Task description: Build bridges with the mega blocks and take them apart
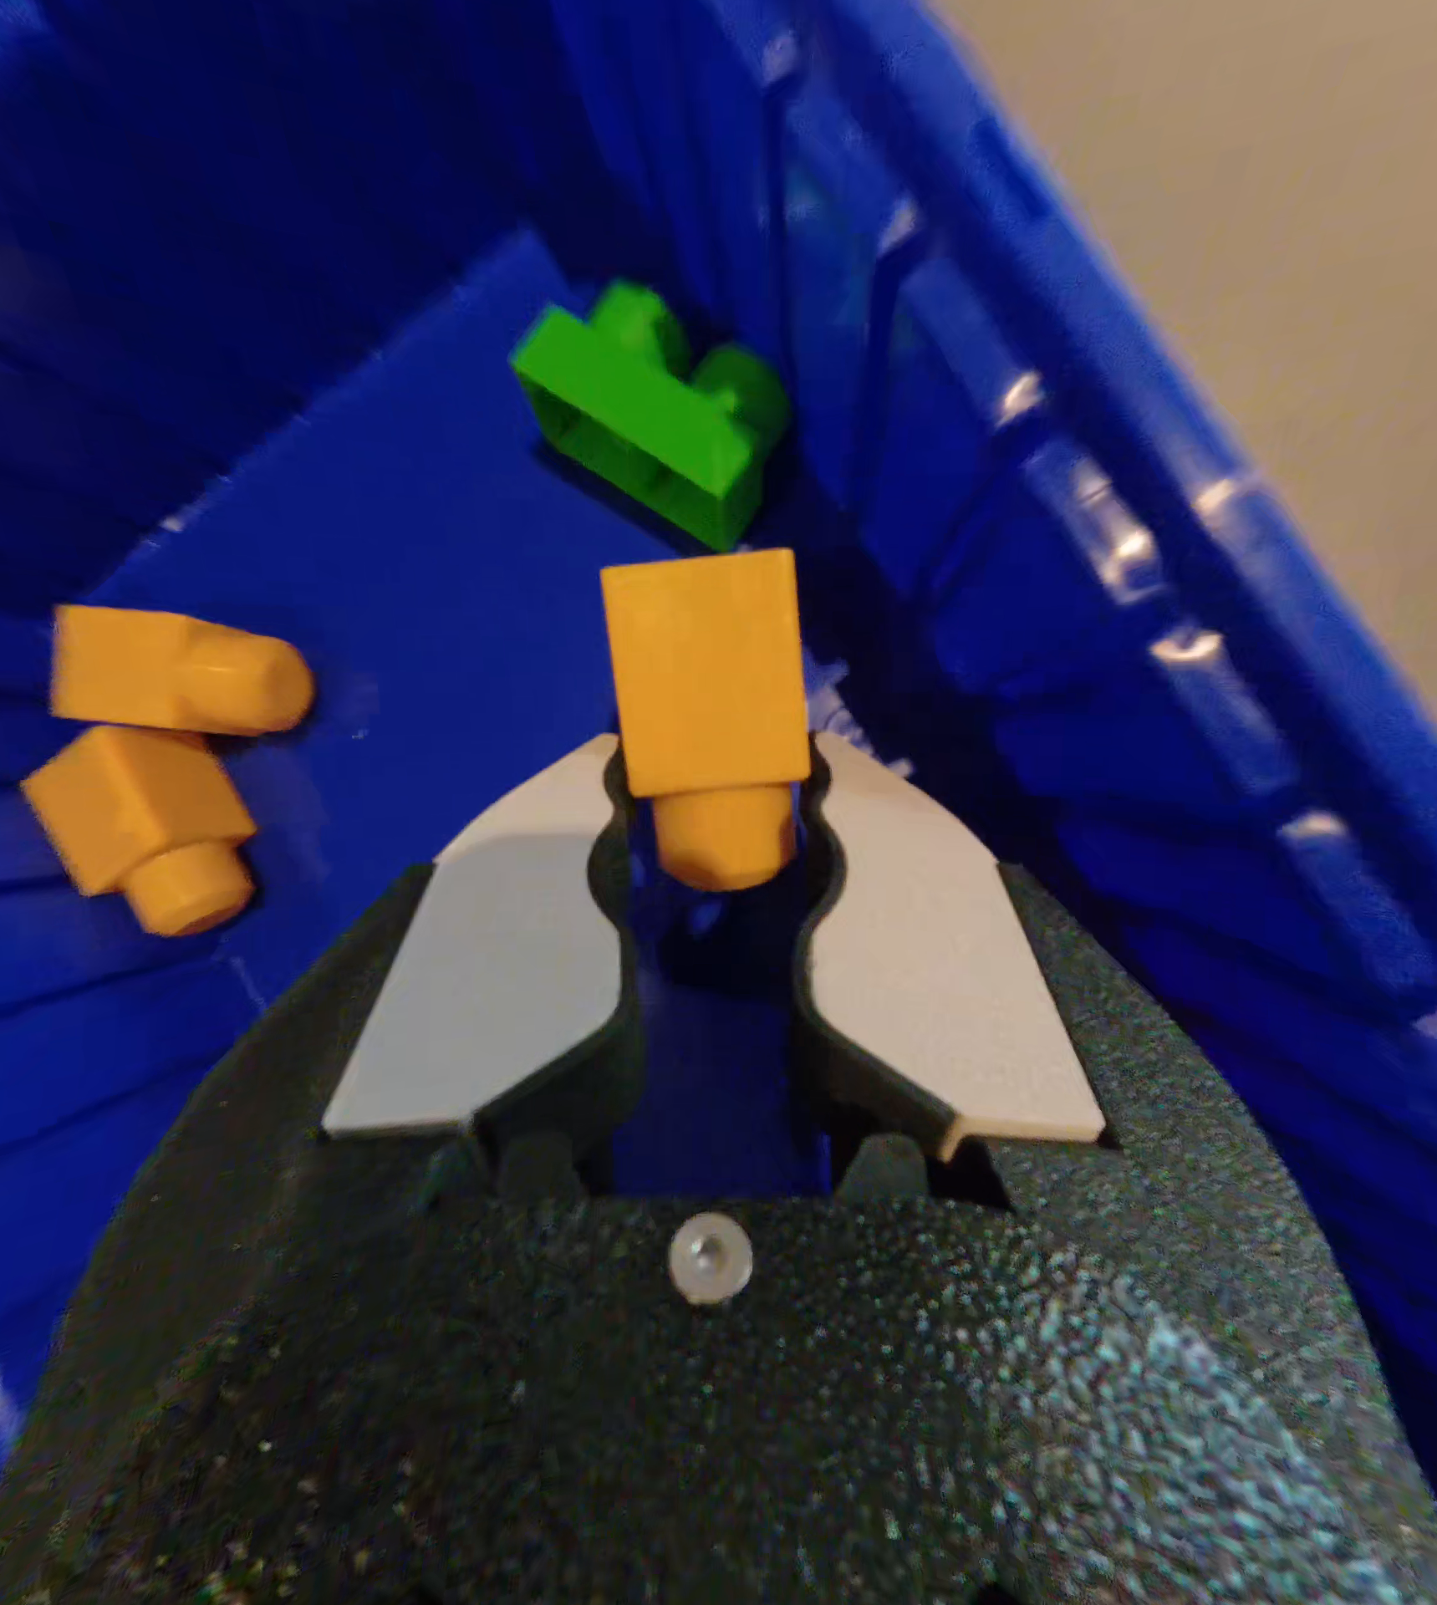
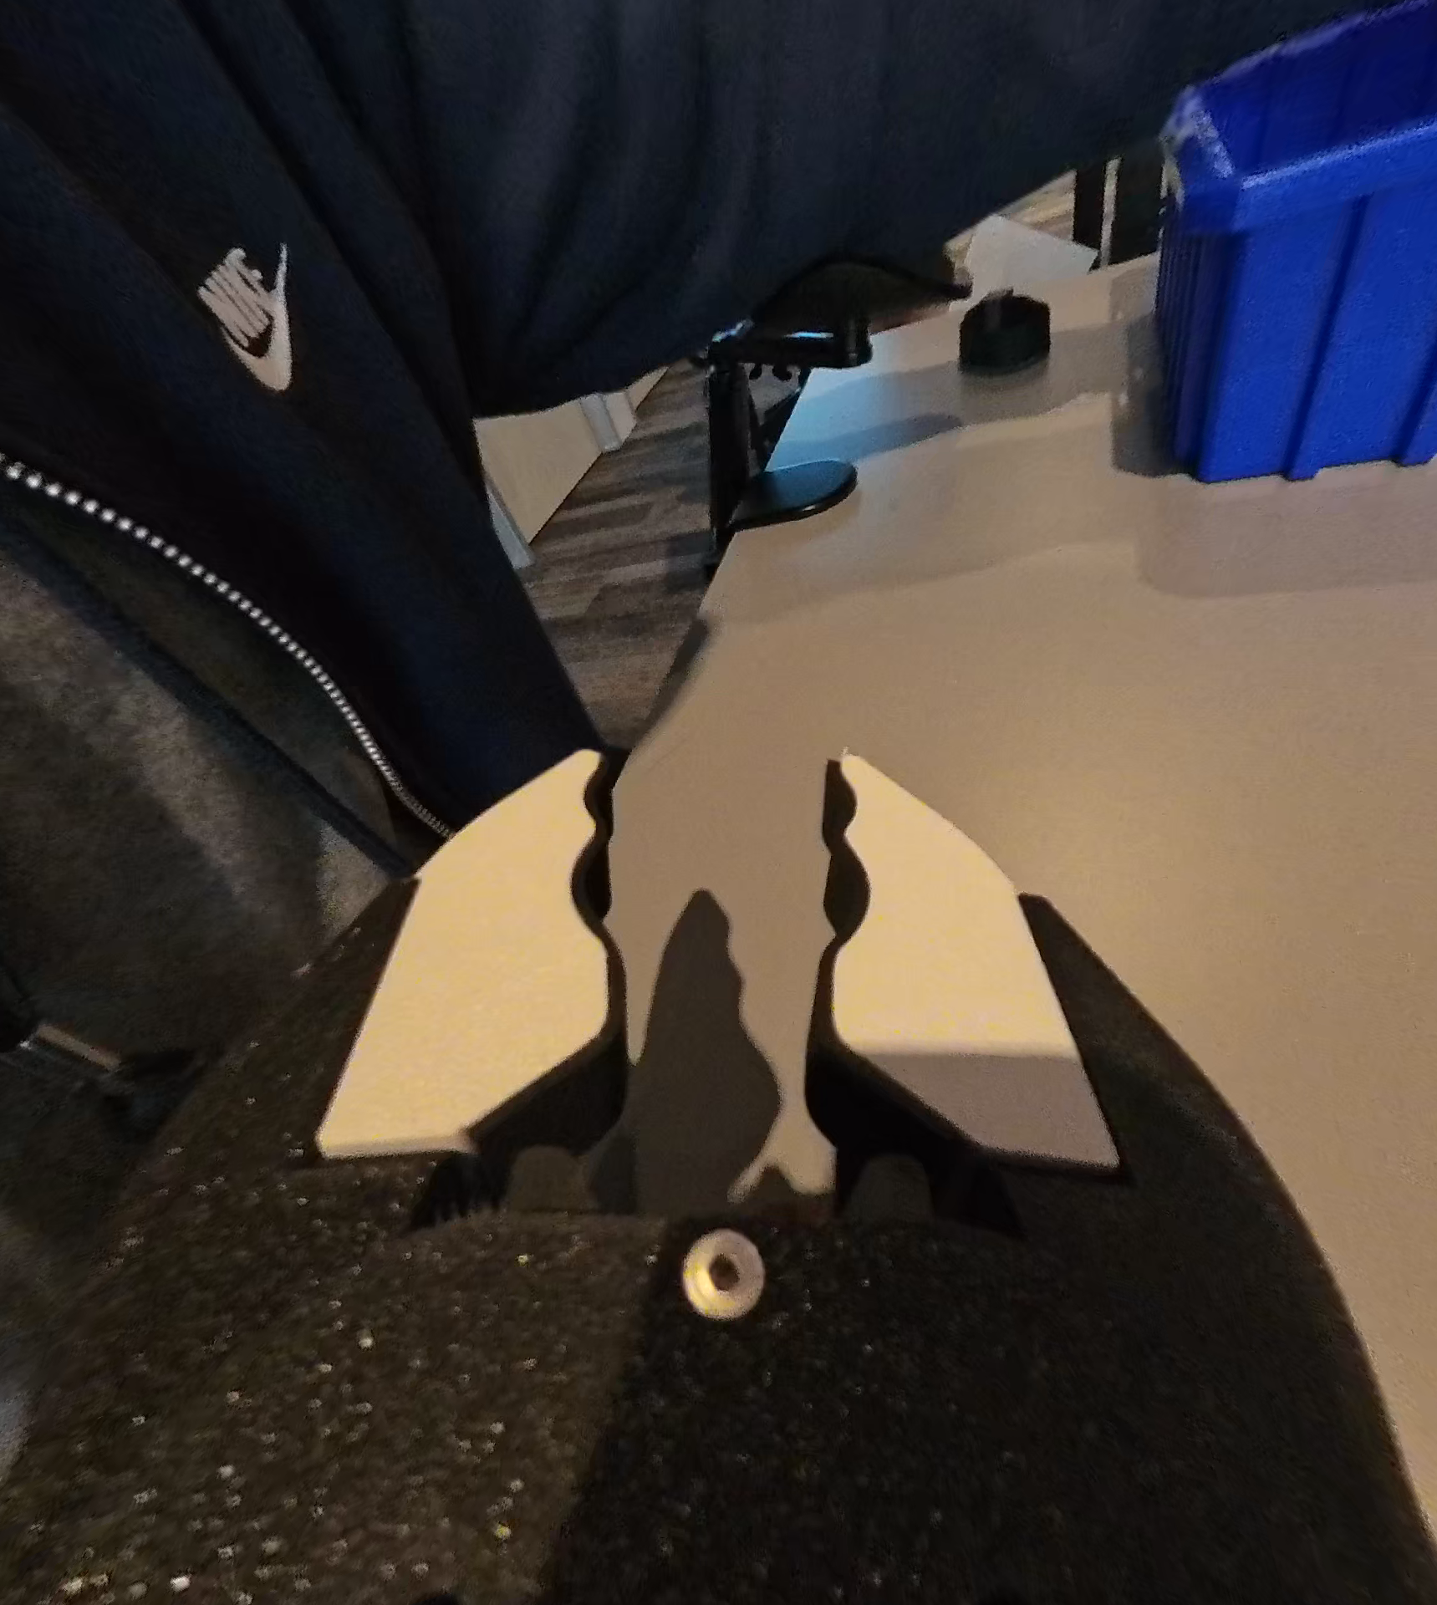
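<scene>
Left inside bin [image 1: 1131, 608] — right low over table [image 2: 1131, 782]

Beige table [image 2: 1131, 782] under blue bin [image 2: 1340, 287]

Blue bin wall [image 1: 1131, 608] close on the right, green block [image 1: 654, 417] ahead in the corner, two orange blocks [image 1: 150, 747] at left, bare bin floor between them, open table [image 2: 1131, 738] beside the bin [image 2: 1349, 304], person's jacket [image 2: 219, 347] at its edge

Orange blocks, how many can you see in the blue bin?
3. One orange block sits between the left gripper fingers, peg toward the camera. Two lie on the bin floor at the left: upper, lower. The gripper may hide more.
</scene>
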`<state>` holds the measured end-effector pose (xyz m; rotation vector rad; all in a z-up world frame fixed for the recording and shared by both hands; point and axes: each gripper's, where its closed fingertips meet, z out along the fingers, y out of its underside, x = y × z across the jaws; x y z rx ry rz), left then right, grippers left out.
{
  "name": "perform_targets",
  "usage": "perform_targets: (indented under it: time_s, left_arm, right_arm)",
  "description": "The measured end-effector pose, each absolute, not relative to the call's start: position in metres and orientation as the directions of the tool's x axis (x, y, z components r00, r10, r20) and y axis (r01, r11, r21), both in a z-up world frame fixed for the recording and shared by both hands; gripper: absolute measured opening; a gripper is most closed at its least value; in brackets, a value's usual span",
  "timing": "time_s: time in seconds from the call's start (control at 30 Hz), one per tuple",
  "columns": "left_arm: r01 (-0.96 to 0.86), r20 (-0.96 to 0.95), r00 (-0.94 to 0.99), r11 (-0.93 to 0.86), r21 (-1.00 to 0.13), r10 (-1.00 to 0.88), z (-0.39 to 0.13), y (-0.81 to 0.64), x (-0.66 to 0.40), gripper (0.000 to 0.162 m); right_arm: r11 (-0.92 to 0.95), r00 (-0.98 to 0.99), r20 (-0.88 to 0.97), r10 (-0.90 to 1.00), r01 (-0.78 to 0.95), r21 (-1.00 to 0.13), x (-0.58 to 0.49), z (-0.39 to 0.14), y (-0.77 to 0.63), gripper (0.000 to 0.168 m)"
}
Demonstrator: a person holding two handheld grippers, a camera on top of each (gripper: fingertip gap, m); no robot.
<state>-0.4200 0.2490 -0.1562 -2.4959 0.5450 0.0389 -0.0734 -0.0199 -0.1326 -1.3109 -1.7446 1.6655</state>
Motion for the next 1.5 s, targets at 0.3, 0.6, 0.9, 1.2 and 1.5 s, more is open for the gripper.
perform_targets:
  time_s: [0.3, 0.6, 0.9, 1.2, 1.5]
  left_arm:
    - [-0.441, -0.226, 0.86, -0.444, -0.78, -0.458, -0.024, 0.188, -0.296, 0.036]
    - [-0.837, -0.893, 0.378, 0.323, -0.443, -0.245, -0.003, 0.155, -0.099, 0.036]
    - [-0.84, -0.94, 0.339, 0.456, -0.295, 0.017, -0.054, 0.189, -0.023, 0.036]
    - [-0.831, -0.969, 0.242, 0.503, -0.238, -0.059, -0.083, 0.182, 0.001, 0.036]
    - [-0.747, -0.864, 0.427, 0.435, -0.503, -0.265, -0.085, 0.184, -0.025, 0.044]
  right_arm:
    - [0.178, -0.252, 0.149, 0.956, 0.099, -0.979, -0.057, -0.105, 0.016, 0.048]
    - [-0.108, -0.112, -0.111, 0.988, 0.035, -0.994, -0.003, -0.056, 0.093, 0.058]
    - [-0.059, 0.074, -0.054, 0.996, 0.063, -0.996, 0.004, -0.05, 0.167, 0.071]
    - [0.075, 0.102, 0.092, 0.99, 0.159, -0.984, -0.003, -0.072, 0.157, 0.048]
    - [0.171, 0.269, 0.245, 0.931, 0.27, -0.947, -0.001, -0.08, 0.181, 0.037]
